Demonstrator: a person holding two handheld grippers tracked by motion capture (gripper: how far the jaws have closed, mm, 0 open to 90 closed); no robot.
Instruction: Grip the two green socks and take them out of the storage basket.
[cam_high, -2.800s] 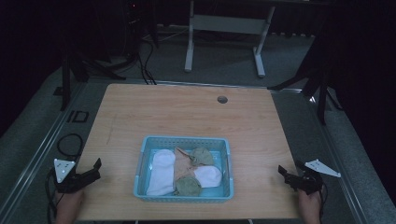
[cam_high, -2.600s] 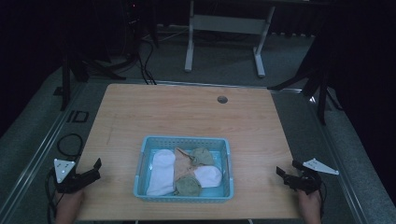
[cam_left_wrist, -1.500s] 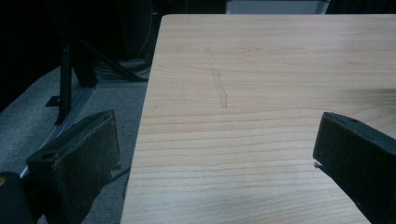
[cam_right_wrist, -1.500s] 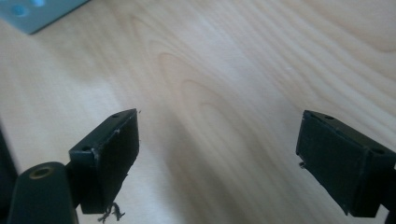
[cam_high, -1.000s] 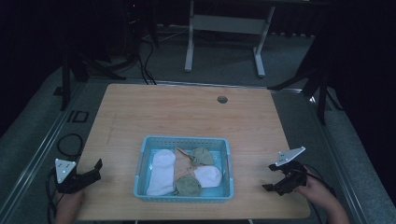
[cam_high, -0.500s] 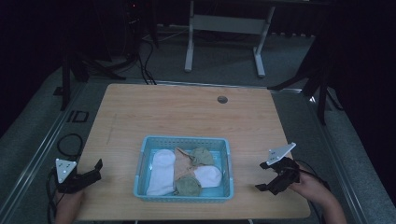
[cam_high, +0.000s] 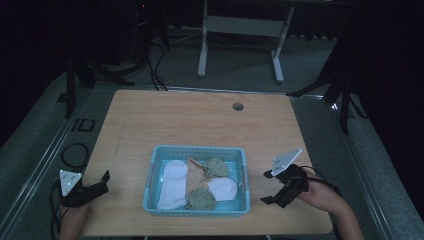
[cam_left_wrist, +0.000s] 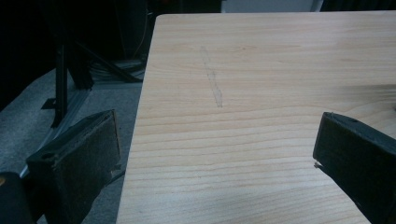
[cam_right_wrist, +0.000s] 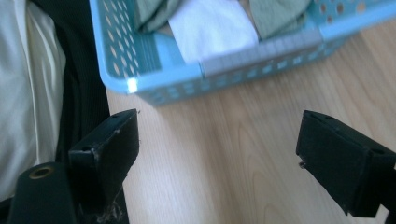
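Socks (cam_high: 172, 185) in basket (cam_high: 195, 151), ahead of wide-open right gripper (cam_high: 269, 187): likely soft, light; pinch a raised fold.

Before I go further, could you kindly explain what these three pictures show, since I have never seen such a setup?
A person sits at a wooden table, holding a hand-held gripper in each hand: the left hand-held gripper and the right hand-held gripper. One picture looks down from above; the other two come from cameras riding on each tool, looking along its black jaws. A blue basket on the table holds white and green socks. Both tools are open and hold nothing; the right one points at the basket.
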